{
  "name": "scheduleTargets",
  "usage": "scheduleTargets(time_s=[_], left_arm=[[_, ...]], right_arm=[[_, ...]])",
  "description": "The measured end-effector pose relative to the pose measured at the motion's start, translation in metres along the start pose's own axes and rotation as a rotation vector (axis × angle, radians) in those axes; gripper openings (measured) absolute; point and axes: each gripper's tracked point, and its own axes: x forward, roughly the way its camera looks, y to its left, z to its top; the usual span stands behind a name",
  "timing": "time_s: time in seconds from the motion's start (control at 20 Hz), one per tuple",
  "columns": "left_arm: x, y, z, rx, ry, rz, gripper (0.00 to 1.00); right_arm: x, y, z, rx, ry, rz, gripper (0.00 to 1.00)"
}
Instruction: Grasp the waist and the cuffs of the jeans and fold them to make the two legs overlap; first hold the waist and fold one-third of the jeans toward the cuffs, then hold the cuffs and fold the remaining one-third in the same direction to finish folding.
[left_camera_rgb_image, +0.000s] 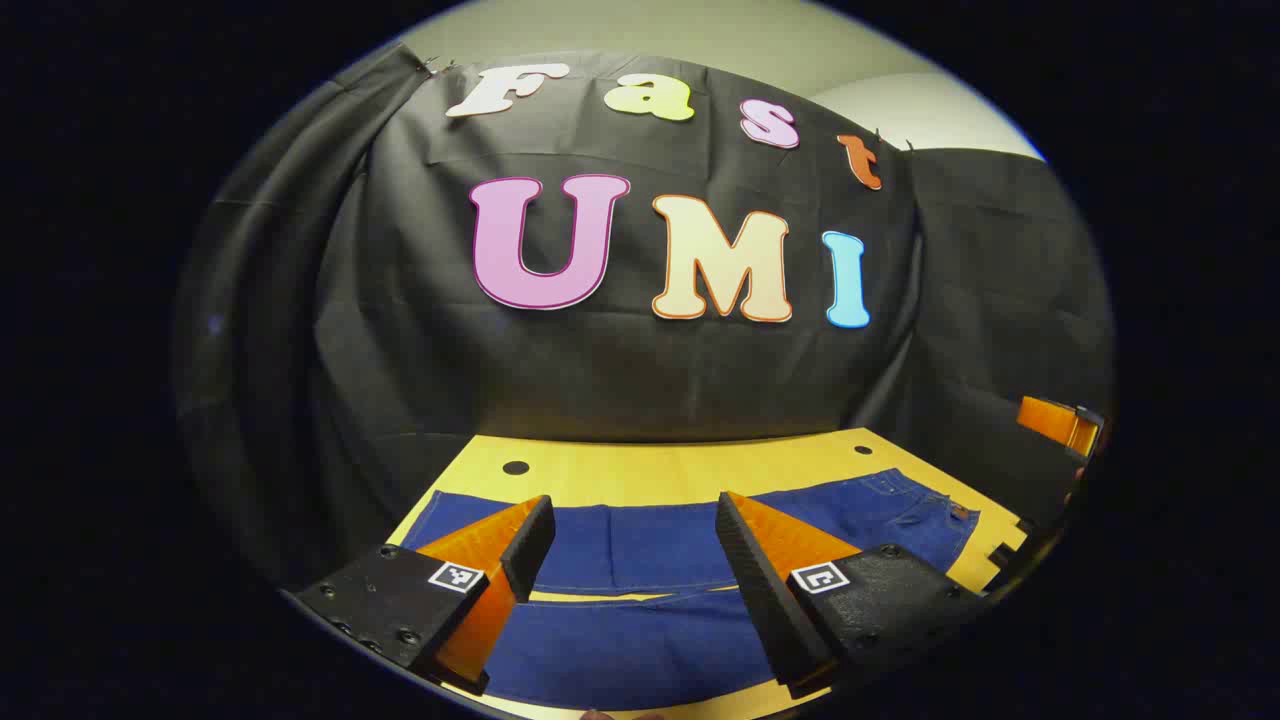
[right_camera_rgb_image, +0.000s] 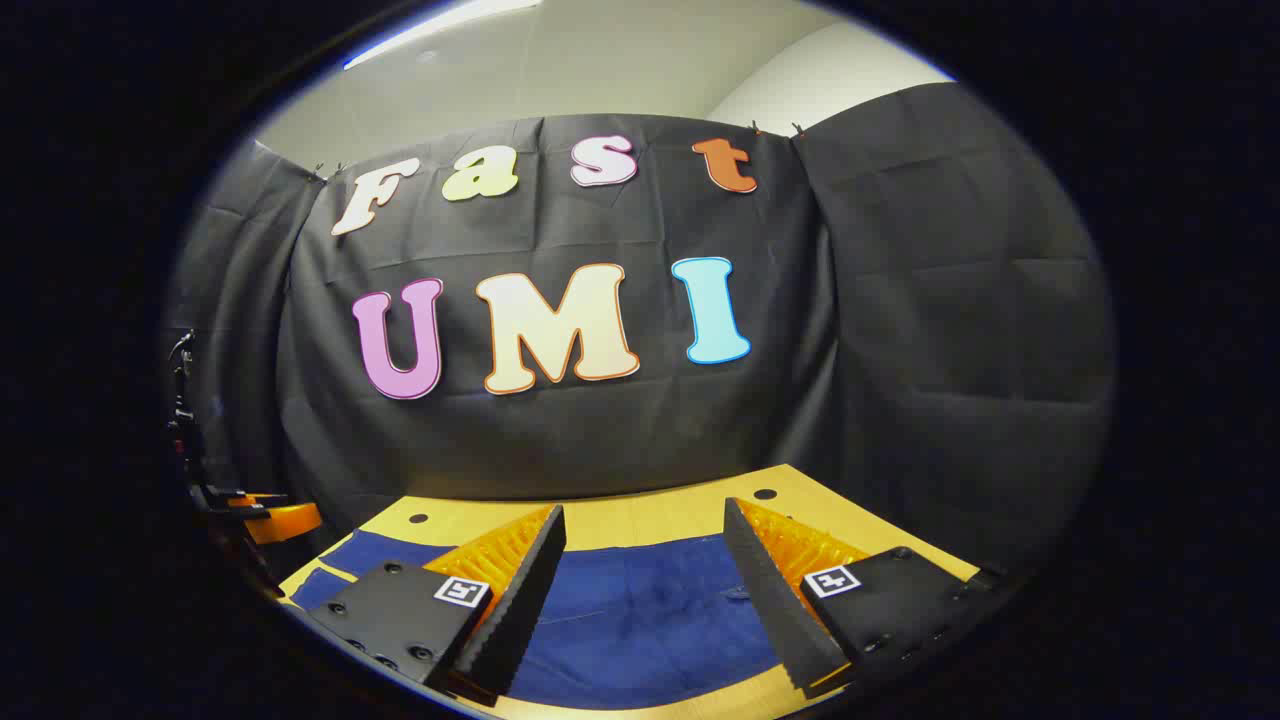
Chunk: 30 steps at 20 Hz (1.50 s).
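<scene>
- Denim of a deep blue, the jeans (left_camera_rgb_image: 640, 590) lie spread flat across the yellow wooden table (left_camera_rgb_image: 660, 470) in the left gripper view, with both legs running side by side and a thin strip of table showing between them.
- Near the right end of the cloth in that view sit the stitched pocket and waist (left_camera_rgb_image: 915, 510), so the cuffs must lie toward the left.
- Above the legs hangs the left tool (left_camera_rgb_image: 635, 530), its 2 wedge-shaped fingers spread wide apart and holding nothing; their inner faces look ribbed and rubbery.
- At the far right edge of that view, part of the right tool (left_camera_rgb_image: 1060, 425) shows, well apart from the left one.
- From the right gripper view, the jeans (right_camera_rgb_image: 650, 620) lie under the right tool (right_camera_rgb_image: 645, 545), which also stands open and empty over the cloth, with finely ridged pads.
- At the left edge of this view, part of the left tool (right_camera_rgb_image: 270, 520) shows off beside the table.
- Judging by the flat lie, no fold has begun; the step in hand is most likely seizing the waist and the cuffs.
- To do it well, each tool should probably come down at an outer edge and pinch the full thickness of the stiff, heavy denim, so that 1 leg lifts cleanly and lands square upon the other.
</scene>
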Motion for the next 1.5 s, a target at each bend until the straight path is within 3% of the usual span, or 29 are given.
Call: scheduleTargets(time_s=[0.1,0.15,0.2,0.5,0.7,0.9,0.95,1.0,1.05,1.25,1.5], left_arm=[[0.003,0.005,-0.006,0.025,0.019,-0.015,0.95],[0.004,0.006,-0.011,0.044,0.038,-0.034,0.94],[0.004,0.007,-0.02,0.067,0.067,-0.054,0.95],[-0.005,0.018,-0.059,0.136,0.194,-0.201,0.95],[-0.017,0.04,-0.082,0.249,0.299,-0.287,0.94],[-0.03,0.062,-0.118,0.405,0.473,-0.402,0.92],[-0.036,0.067,-0.128,0.441,0.525,-0.422,0.96],[-0.043,0.072,-0.139,0.473,0.571,-0.447,0.96],[-0.049,0.077,-0.149,0.497,0.61,-0.477,0.96],[-0.08,0.085,-0.189,0.594,0.779,-0.594,0.96],[-0.101,0.122,-0.235,0.701,0.968,-0.62,0.96]], right_arm=[[0.001,-0.004,-0.002,-0.001,0.009,-0.011,0.98],[0.002,-0.006,-0.003,0.006,0.016,-0.015,0.93],[0.002,-0.007,-0.003,0.013,0.02,-0.02,0.98],[0.002,-0.006,-0.015,-0.003,0.05,-0.024,0.98],[0.001,0.008,-0.033,-0.014,0.095,-0.006,0.98],[-0.002,0.03,-0.052,-0.044,0.136,0.03,0.98],[-0.003,0.033,-0.055,-0.054,0.138,0.036,1.0],[-0.004,0.036,-0.06,-0.061,0.149,0.041,0.94],[-0.004,0.039,-0.066,-0.069,0.165,0.046,0.98],[-0.006,0.046,-0.078,-0.065,0.188,0.052,0.98],[-0.007,0.039,-0.08,-0.058,0.193,0.033,0.98]])
